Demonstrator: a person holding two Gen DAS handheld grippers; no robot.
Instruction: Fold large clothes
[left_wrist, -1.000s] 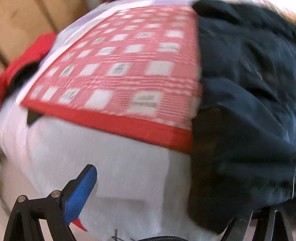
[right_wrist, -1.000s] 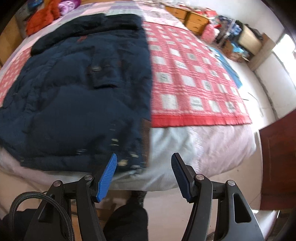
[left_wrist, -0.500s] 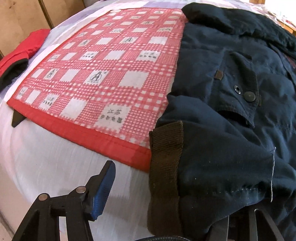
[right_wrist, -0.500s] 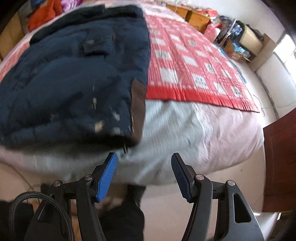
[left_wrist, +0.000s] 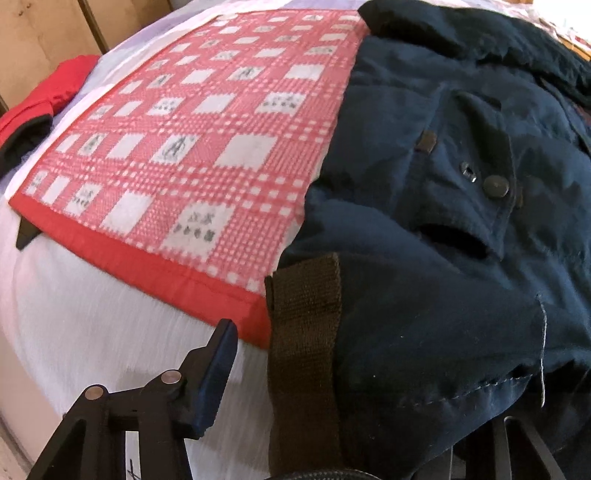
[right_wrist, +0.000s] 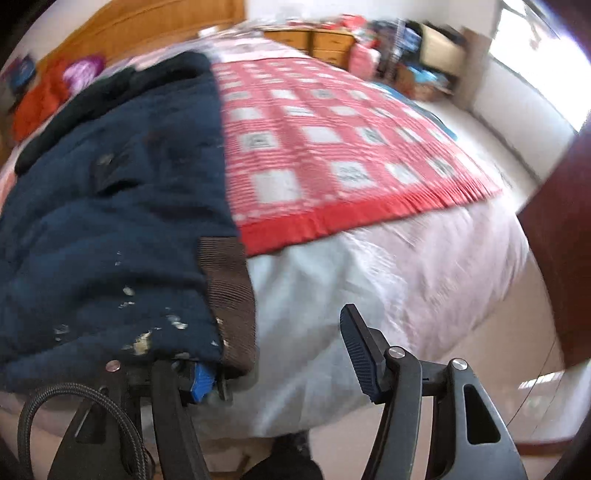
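A dark navy padded jacket lies spread on the bed, its hem at the near edge. A brown ribbed band runs down each hem corner. My left gripper straddles one corner and its jaws are closing. Its left finger stands apart from the band over the white sheet, and its other finger is hidden under the fabric. My right gripper is open at the other corner. Its left finger is tucked under the hem, and its right finger is bare over the sheet.
A red checked blanket covers the bed beside the jacket, over a white sheet. Red clothing and an orange pile lie near the far side. Wooden drawers and a dark door stand beyond.
The left jaws have narrowed and slid along to the jacket's hem corner. The right gripper has sunk to the bed edge, and its left finger now sits under the hem.
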